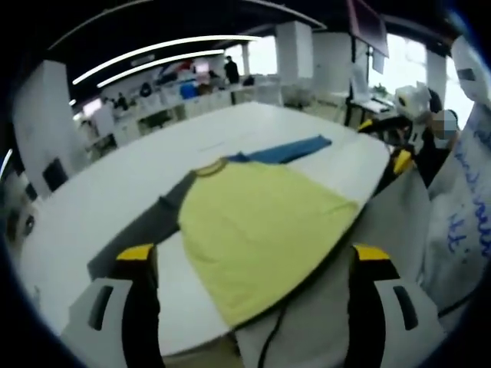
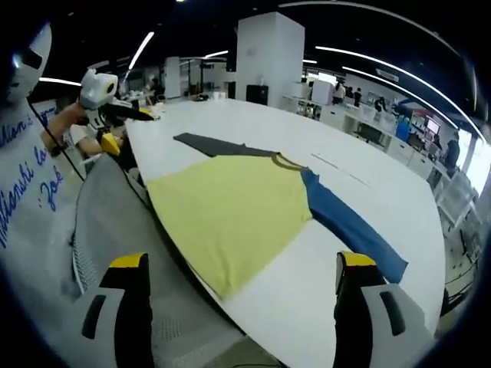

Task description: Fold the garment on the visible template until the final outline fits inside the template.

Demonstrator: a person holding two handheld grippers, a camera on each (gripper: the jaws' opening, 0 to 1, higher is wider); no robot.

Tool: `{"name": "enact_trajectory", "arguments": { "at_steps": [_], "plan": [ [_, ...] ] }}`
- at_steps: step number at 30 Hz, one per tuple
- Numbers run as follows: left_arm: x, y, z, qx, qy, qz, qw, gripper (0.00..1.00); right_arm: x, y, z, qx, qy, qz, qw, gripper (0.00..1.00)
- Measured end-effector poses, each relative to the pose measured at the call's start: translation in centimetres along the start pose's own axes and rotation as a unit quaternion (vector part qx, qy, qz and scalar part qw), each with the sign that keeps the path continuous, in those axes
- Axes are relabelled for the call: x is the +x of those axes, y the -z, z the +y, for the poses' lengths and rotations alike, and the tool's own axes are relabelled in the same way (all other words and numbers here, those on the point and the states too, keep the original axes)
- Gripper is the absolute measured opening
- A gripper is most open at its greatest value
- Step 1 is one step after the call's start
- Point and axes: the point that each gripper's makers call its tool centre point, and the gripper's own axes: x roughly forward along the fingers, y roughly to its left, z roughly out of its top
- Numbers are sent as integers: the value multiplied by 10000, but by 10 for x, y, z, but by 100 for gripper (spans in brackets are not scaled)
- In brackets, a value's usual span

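Note:
A T-shirt with a yellow body [image 1: 261, 226] [image 2: 230, 211] lies flat on the white table [image 1: 115, 199] [image 2: 383, 184]. Its grey sleeve [image 1: 146, 226] [image 2: 215, 144] and blue sleeve [image 1: 295, 149] [image 2: 353, 230] are spread out to either side. The hem reaches the table's near edge. My left gripper [image 1: 253, 253] hovers open in front of the hem, its yellow-tipped jaws wide apart with nothing between them. My right gripper [image 2: 242, 261] is open too, above the near edge. The left gripper [image 2: 107, 96] also appears in the right gripper view, held in a hand.
A grey mesh chair back [image 1: 383, 230] [image 2: 115, 222] stands against the table edge by the person in a white shirt [image 2: 31, 176]. Faint thin lines [image 2: 337, 165] mark the tabletop beyond the collar. Desks, pillars and people fill the room behind.

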Motion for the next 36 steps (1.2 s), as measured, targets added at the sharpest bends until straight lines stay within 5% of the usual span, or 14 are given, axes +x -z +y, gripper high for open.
{"name": "enact_trajectory", "arguments": {
  "at_steps": [6, 10, 20, 36],
  "plan": [
    [2, 1, -2, -62, -36, 73, 9999, 99, 1, 3, -17, 82, 85, -64, 9999, 100],
    [3, -16, -4, -167, -2, -334, 9993, 99, -2, 2, -37, 152, 289, -154, 9993, 100],
    [8, -23, -3, -97, 68, -232, 9997, 99, -14, -2, -81, 357, 770, -407, 9956, 100],
    [6, -21, 2, -7, 85, 53, 9999, 99, -15, 40, -168, 794, 1318, -152, 9880, 100]
  ]
}}
